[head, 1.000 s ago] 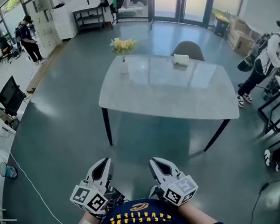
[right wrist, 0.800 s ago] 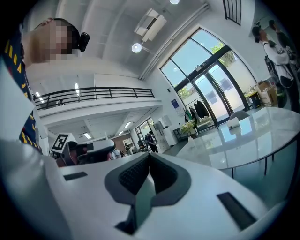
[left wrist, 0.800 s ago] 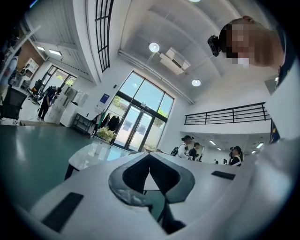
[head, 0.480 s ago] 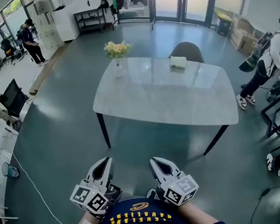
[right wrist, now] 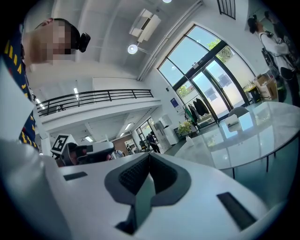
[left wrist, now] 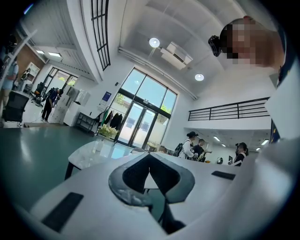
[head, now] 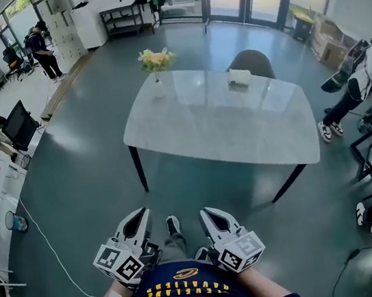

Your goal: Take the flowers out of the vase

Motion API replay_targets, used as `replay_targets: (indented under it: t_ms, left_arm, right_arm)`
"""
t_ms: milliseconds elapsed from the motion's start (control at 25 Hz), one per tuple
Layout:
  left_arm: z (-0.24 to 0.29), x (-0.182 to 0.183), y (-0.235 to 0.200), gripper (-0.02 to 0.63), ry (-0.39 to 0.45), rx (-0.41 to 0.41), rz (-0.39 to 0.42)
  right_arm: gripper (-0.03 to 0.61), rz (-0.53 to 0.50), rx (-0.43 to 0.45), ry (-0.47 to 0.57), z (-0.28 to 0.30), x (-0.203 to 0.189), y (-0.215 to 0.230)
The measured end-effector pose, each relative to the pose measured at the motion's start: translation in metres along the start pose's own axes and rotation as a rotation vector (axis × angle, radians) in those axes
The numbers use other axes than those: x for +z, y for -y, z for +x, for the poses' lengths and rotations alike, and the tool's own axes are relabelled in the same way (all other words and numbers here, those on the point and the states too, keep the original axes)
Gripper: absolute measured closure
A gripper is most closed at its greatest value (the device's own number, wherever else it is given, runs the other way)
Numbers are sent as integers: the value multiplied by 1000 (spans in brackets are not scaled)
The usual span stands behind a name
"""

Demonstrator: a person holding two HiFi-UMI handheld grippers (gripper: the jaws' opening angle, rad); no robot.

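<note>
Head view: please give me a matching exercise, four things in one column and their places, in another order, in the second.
1 flowers
2 white box
3 grey chair
4 white cable

a behind the table's far edge
b in the vase, table's far left corner
c on the floor, left side
d on the table, near its far edge

Pairs: 1-b, 2-d, 3-a, 4-c

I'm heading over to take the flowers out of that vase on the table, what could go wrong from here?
The vase stands near the table's far left corner, so a sideways tug on the flowers may tip it off. A cable crosses the floor on the left, a trip hazard if you go round that side. The left gripper and right gripper are both shut; open them before reaching in.
</note>
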State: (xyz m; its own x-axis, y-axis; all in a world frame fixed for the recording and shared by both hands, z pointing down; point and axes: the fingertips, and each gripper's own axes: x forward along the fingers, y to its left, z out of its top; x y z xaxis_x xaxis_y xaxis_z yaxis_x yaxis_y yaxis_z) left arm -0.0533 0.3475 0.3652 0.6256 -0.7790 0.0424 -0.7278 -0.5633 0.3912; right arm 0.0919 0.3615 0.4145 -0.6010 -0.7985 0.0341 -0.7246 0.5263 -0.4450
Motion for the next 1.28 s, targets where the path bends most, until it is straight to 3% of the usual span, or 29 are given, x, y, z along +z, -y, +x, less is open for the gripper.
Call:
replay_targets:
  t_ms: [520, 1280]
  left_arm:
    - [35, 4, -17, 611, 5, -41, -19]
    - [143, 39, -124, 611, -50, -73, -54]
  right_arm:
    - [571, -23, -78, 16, 14, 14, 29]
    - [571, 9, -159, -29, 137, 31, 94]
